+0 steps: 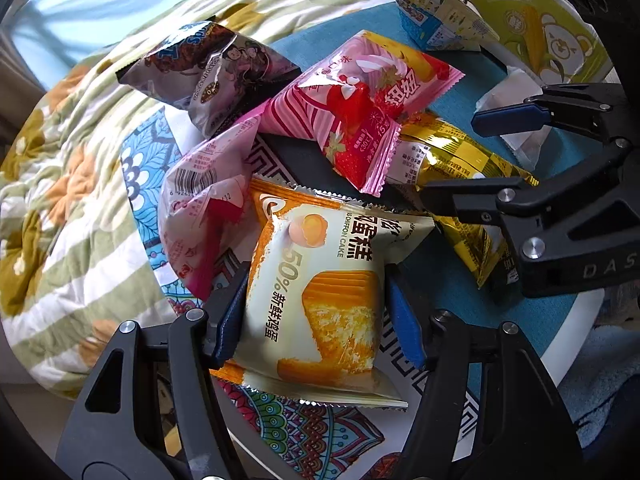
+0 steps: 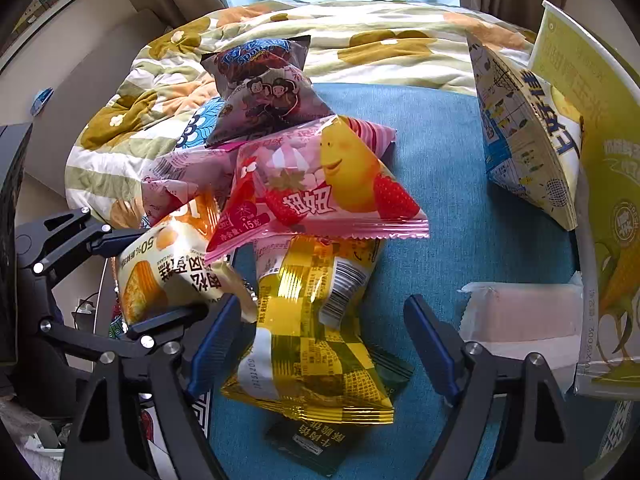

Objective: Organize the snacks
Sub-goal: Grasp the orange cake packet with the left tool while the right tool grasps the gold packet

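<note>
Left gripper [image 1: 316, 312] is pinching my chiffon cake packet [image 1: 320, 300], its blue pads pressing both sides while I am pointing it steeply down at the pile. My right gripper [image 2: 320, 332] is standing spread around the gold packet [image 2: 316, 328]; one pad is touching its edge, the other is staying apart. Both packets are lying on the blue-topped bench [image 2: 460, 208], under a pink strawberry packet [image 2: 320, 188]. Along the right, a yellow corn-printed box [image 2: 608, 208] is standing upright, and I cannot tell what it is holding.
</note>
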### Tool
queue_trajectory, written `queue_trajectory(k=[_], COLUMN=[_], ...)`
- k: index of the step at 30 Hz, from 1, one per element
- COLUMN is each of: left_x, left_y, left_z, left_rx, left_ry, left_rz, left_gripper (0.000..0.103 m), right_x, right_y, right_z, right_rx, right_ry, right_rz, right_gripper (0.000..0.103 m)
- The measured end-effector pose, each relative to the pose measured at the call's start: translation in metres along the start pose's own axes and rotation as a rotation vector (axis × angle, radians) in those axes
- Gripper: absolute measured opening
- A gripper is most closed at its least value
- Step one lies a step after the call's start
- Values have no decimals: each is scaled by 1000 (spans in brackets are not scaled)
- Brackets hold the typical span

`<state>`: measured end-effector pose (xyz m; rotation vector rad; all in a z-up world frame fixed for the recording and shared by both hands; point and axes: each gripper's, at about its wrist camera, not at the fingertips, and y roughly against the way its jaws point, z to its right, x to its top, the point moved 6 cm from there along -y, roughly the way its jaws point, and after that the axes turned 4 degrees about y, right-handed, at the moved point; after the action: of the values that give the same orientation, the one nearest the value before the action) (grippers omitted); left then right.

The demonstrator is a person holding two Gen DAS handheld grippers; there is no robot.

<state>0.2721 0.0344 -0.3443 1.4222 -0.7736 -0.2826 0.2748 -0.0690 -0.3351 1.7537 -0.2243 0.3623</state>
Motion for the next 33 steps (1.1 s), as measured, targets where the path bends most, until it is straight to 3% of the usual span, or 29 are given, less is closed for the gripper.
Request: queue_trajectory(k=[7,13,20,33], left_x=[-16,-28,-36,-33], left_y=[6,9,18,66], left_z=[3,3,2,7], left_rx=[3,4,-15,-5], left_ry=[53,103,148,194], left_rz=[-11,-10,5,88], left_gripper=[60,60,60,60], right_x=[0,-3,-6,-25], right_y=[-8,-19,-11,30], right_z=[4,1,-3,-4], right_rx=[0,41,35,31], right_ry=[8,-3,24,9], right_rz=[-31,-64,-59,-13], right_gripper=[74,50,38,37])
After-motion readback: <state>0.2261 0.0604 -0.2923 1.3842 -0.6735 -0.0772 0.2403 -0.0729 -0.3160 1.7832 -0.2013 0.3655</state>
